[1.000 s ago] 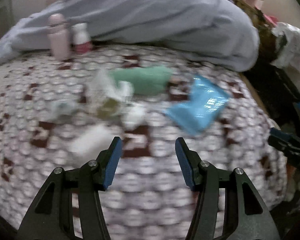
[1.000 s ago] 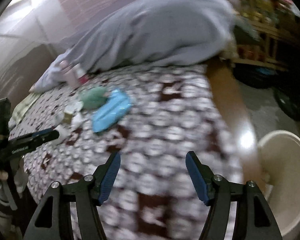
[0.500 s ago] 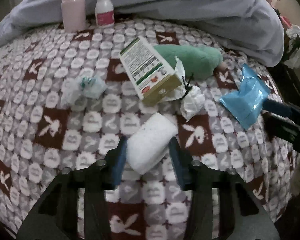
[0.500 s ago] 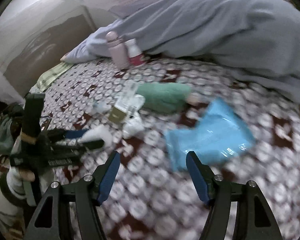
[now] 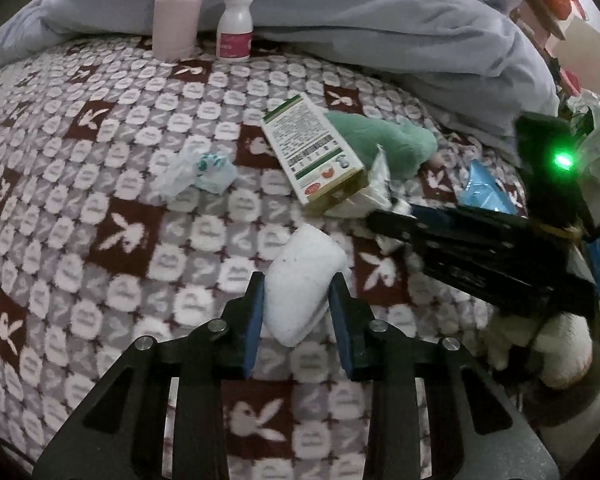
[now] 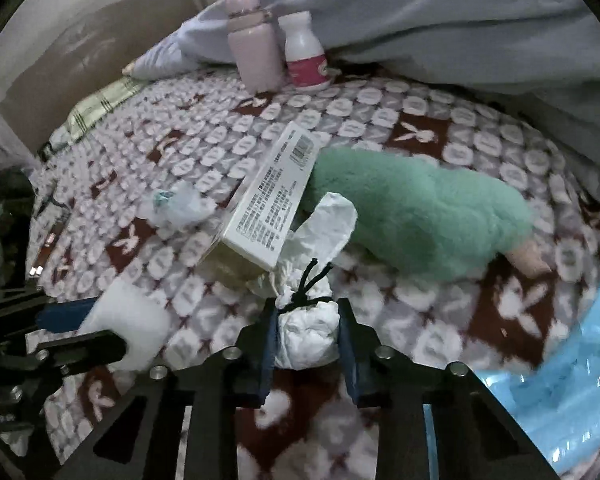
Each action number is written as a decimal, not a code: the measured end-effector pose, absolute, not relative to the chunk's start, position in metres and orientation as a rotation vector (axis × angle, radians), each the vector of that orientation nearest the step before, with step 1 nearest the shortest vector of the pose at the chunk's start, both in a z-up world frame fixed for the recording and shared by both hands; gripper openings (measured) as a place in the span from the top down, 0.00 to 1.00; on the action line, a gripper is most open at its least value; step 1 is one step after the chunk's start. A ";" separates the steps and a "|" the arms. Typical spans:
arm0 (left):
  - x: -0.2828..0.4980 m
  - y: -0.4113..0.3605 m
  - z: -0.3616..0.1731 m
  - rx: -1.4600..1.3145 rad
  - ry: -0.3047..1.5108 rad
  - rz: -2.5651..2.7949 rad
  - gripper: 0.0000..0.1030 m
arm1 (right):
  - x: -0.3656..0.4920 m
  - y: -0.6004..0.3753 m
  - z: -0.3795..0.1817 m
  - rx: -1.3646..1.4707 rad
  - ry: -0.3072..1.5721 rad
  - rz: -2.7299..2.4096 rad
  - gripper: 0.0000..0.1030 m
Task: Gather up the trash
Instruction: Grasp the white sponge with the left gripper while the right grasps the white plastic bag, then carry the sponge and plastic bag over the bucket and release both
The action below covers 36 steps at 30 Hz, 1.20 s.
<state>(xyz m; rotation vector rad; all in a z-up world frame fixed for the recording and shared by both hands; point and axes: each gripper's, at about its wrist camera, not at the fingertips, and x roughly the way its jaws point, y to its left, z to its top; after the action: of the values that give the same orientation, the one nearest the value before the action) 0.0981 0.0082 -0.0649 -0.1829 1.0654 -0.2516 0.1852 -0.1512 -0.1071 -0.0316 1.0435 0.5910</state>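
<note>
Gripping trash w/ both grippers on the patterned blanket (image 5: 100,200).
My left gripper (image 5: 296,300) pinches the white foam block (image 5: 300,280); right gripper (image 6: 306,332) pinches the crumpled white tissue (image 6: 308,328).

On the bed (image 5: 100,240), a flask (image 5: 177,20) and a bottle (image 5: 236,26) stand side by side at the far edge against the duvet (image 5: 380,20). Mid-bed, a box (image 5: 314,152) leans on a plush toy (image 5: 396,146) to its right, with a wrapper (image 5: 198,170) lying to its left. Nearer than the box lie a wad (image 5: 300,284) and, to the right, a tied bag (image 6: 308,330); a pouch (image 6: 560,392) lies at the right edge.
</note>
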 end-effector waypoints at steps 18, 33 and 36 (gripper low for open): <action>0.062 -0.094 -0.044 -0.139 1.046 -0.395 0.72 | 0.073 -0.262 -0.045 0.019 0.913 0.402 0.75; 0.043 -0.144 -0.034 -0.085 1.032 -0.446 0.72 | 0.035 -0.311 -0.032 0.049 0.873 0.325 0.75; 0.041 -0.149 -0.033 -0.083 1.026 -0.451 0.72 | 0.031 -0.318 -0.030 0.056 0.868 0.315 0.75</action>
<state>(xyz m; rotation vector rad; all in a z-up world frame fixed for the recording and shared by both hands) 0.0408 -0.1490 -0.0327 -0.0828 1.0265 -0.4511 0.0311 -0.3177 -0.0303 0.0565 0.8677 0.3153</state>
